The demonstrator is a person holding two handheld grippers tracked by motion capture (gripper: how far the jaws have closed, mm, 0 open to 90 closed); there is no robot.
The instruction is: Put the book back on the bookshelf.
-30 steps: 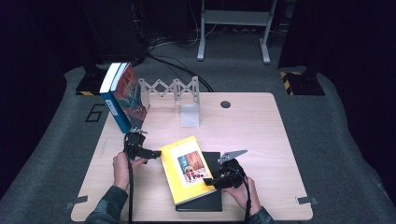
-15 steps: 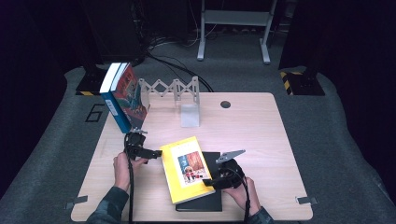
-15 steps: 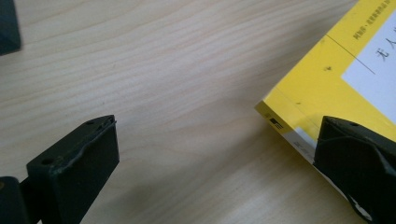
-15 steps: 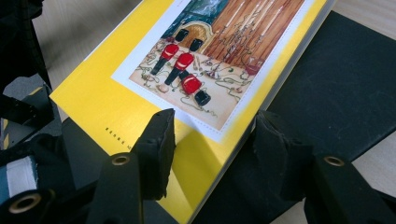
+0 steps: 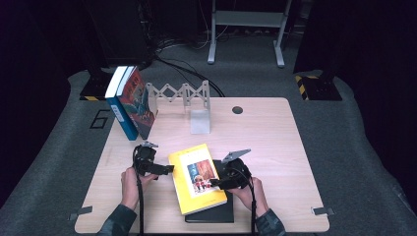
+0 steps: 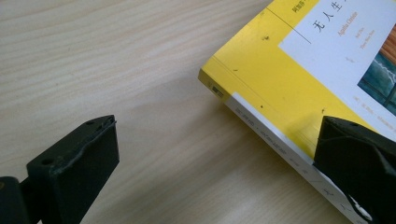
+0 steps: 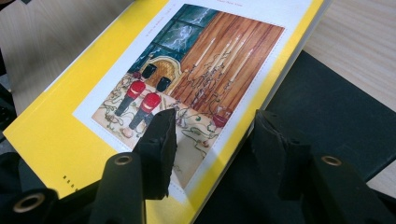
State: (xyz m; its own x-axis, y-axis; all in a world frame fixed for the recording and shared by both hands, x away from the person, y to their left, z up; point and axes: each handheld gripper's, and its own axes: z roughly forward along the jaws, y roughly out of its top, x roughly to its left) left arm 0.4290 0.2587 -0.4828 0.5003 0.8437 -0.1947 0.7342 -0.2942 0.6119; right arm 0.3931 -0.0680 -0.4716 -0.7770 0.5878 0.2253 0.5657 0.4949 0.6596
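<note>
Step in hand, as I read it: picking the yellow paperback [image 5: 196, 178] off the black book [image 5: 216, 212] it lies on, probably to stand it with the two upright books [image 5: 132, 101] at the accordion book rack [image 5: 183, 93].

Right gripper [image 5: 220, 182]: jaws partway open and straddling the paperback's fore edge, one jaw on top of the cover picture, the other below the edge over the black book. In the right gripper view [image 7: 210, 140] the edge looks lifted a little off the black book, but I can't tell whether the pads actually pinch it.

Left gripper [image 5: 167, 169]: jaws wide open at the spine side. In the left gripper view [image 6: 219, 154] one jaw sits over the cover near the spine edge and the other hangs over bare table [image 6: 116, 60]; nothing clamped.

Next move calls for the right jaws to close firmly on the fore edge, then tilt the book up, with the left bracing the spine so it doesn't slide.

The book: thin softcover, yellow cover with small scuff marks, white panel with Chinese title text, illustration of red toy soldiers and a wooden door, pale spine. It lies flat and skewed at the table's near middle, overlapping the black book.
</note>
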